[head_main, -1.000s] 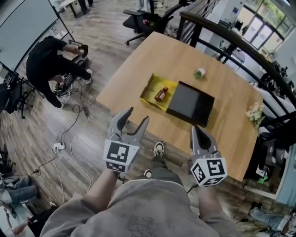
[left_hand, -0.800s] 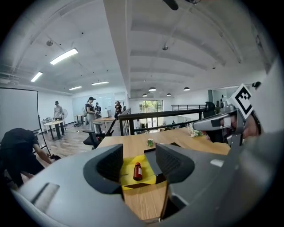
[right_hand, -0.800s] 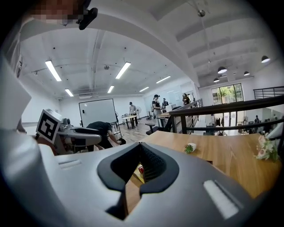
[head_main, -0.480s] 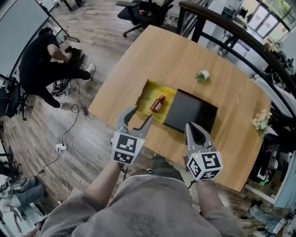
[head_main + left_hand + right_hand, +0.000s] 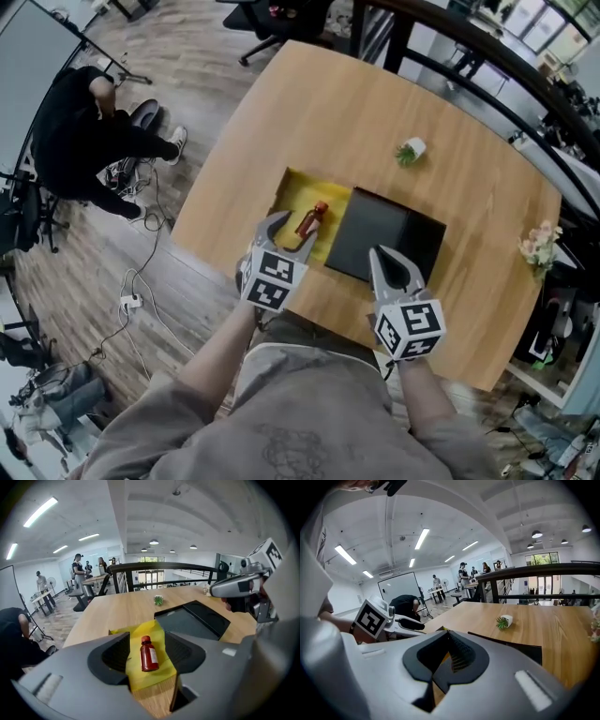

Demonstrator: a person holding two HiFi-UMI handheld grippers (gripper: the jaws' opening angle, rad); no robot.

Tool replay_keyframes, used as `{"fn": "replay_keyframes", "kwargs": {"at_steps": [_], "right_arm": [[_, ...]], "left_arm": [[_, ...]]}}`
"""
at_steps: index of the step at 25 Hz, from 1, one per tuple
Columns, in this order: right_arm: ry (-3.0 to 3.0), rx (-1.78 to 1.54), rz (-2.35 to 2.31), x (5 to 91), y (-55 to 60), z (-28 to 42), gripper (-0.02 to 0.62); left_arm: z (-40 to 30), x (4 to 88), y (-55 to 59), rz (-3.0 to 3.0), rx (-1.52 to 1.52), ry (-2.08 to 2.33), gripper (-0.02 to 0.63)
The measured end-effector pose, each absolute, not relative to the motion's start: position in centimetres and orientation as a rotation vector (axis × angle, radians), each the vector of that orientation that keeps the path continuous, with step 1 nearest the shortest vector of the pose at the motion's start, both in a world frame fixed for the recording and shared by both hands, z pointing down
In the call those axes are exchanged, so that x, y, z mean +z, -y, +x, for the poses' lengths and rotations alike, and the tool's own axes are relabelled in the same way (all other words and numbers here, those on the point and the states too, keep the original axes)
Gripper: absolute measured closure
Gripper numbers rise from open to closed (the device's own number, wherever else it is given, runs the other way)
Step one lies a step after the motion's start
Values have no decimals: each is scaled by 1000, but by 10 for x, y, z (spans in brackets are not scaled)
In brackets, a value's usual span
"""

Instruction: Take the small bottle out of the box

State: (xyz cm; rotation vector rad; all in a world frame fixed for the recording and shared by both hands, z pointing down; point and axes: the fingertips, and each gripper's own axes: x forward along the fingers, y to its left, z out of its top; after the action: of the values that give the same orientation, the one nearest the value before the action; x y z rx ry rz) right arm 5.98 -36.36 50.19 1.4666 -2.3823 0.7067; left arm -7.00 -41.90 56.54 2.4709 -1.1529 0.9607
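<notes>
Head view steeply down over table (image 5: pixel 375 112), gripper views low, level across it

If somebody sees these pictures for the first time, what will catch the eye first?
The small red bottle stands out most, lying on its side in the bright yellow box near the front edge of the table, a black tray beside it. The left gripper is at the box, jaws apart and lined up on the bottle; the right gripper is shut, over the tray's front edge.
</notes>
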Motion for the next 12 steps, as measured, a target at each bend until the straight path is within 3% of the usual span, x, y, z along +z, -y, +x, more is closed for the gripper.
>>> {"fn": "replay_keyframes", "kwargs": {"at_steps": [12], "right_arm": [[2275,818,1548,532,386,72,584]], "left_arm": [[-51,654,439,2352,1220,872,354]]}}
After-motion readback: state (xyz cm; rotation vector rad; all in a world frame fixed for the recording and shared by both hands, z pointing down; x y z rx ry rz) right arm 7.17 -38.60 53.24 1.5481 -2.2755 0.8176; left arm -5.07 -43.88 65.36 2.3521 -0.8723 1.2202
